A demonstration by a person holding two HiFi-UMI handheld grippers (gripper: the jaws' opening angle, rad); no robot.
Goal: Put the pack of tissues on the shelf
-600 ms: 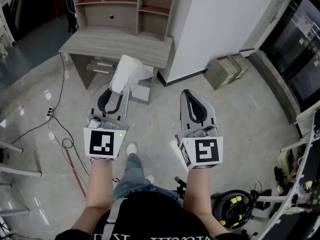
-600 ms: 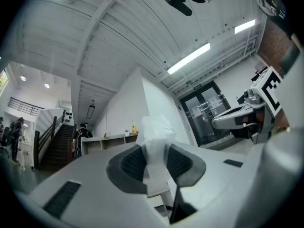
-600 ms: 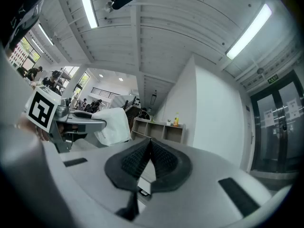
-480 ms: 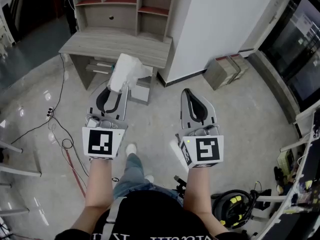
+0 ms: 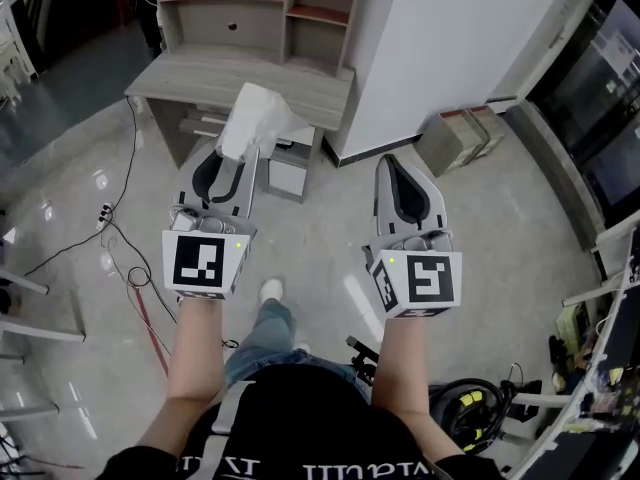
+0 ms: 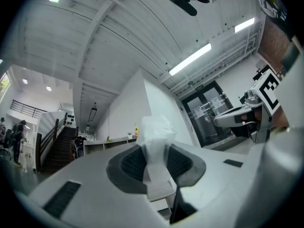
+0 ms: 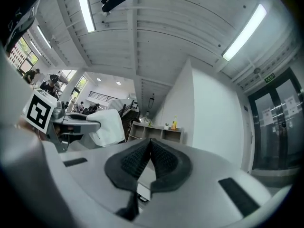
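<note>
My left gripper (image 5: 240, 156) is shut on a white pack of tissues (image 5: 256, 120), which sticks out forward past the jaw tips, over the front edge of a grey wooden desk (image 5: 190, 76). In the left gripper view the pack (image 6: 155, 146) stands pinched between the dark pads. A wooden shelf unit (image 5: 260, 3) with open compartments rises at the back of the desk. My right gripper (image 5: 403, 180) hangs to the right over the floor, shut with nothing in it; in the right gripper view its pads (image 7: 148, 159) meet.
A white wall panel (image 5: 450, 38) stands right of the desk. A cardboard box (image 5: 453, 138) sits on the floor beside it. Cables (image 5: 120, 258) trail on the floor at the left. A small white cabinet (image 5: 287, 173) sits under the desk. Equipment (image 5: 470, 413) lies bottom right.
Both grippers have moved forward toward the desk, and the view has shifted with them. The pack stays in the left jaws. The right gripper stays shut.
</note>
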